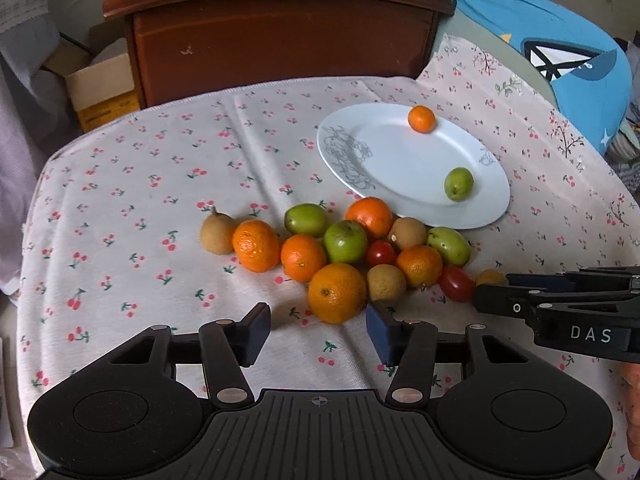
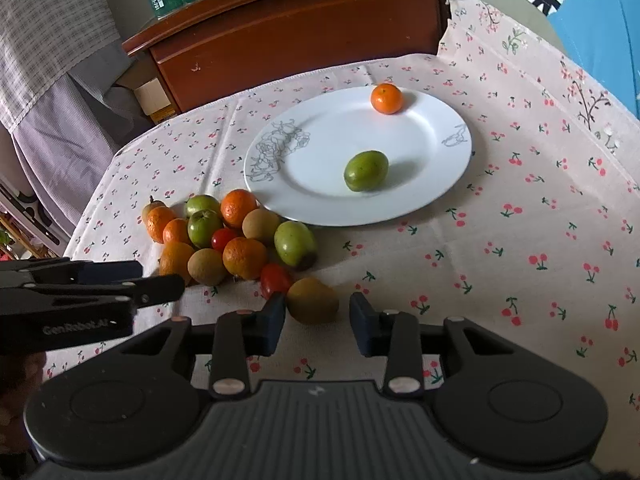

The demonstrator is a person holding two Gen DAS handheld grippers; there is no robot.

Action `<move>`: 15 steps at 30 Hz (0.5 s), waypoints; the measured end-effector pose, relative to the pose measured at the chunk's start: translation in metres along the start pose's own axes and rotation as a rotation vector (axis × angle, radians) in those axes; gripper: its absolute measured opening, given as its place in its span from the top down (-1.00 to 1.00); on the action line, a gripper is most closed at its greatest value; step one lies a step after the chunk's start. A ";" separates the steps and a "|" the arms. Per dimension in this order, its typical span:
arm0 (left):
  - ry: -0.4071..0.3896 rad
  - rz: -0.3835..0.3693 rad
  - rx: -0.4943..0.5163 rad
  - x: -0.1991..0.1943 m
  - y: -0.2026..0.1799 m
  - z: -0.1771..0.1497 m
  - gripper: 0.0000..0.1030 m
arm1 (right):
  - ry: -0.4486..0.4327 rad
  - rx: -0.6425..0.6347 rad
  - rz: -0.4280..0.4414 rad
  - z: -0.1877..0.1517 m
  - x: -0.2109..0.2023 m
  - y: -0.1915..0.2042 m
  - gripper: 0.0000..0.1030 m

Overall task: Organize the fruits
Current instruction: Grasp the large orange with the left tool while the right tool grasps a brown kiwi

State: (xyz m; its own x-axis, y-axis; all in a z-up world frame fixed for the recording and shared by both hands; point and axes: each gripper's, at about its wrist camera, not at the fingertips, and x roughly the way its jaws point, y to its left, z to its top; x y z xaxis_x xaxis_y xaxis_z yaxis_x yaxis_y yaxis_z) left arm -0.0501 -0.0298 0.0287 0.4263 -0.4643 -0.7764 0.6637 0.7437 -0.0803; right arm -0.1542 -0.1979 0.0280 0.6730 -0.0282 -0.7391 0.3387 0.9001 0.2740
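Covering table: cherry-print cloth [image 1: 132, 208]

A table under a pale cloth [image 1: 132, 208] printed with small red cherries carries everything. A white oval plate [image 2: 400, 200] with grey line drawings lies on the cloth, toward the far right. Beside its near-left rim a heap of fruit [image 1: 344, 256] rests straight on the cloth: oranges, green fruits, brown fruits and two red tomatoes, most touching one another. One brown fruit [image 2: 312, 300] sits at the heap's near edge, beside a tomato [image 2: 275, 278].
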 end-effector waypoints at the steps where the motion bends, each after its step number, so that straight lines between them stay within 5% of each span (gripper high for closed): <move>1: 0.000 -0.002 0.000 0.002 0.000 0.000 0.02 | -0.002 0.004 0.001 0.000 0.000 0.000 0.31; 10: -0.012 -0.002 -0.002 0.009 0.001 0.001 0.05 | -0.002 -0.004 0.013 0.001 0.003 0.002 0.34; 15: -0.027 -0.035 0.020 0.009 -0.002 0.001 0.42 | 0.000 -0.018 0.016 0.000 0.003 0.005 0.44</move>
State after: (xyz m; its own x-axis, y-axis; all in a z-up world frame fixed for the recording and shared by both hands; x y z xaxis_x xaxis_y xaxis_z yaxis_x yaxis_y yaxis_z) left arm -0.0470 -0.0358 0.0227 0.4183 -0.5029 -0.7564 0.6908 0.7168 -0.0946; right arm -0.1500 -0.1938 0.0270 0.6786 -0.0135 -0.7344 0.3154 0.9083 0.2747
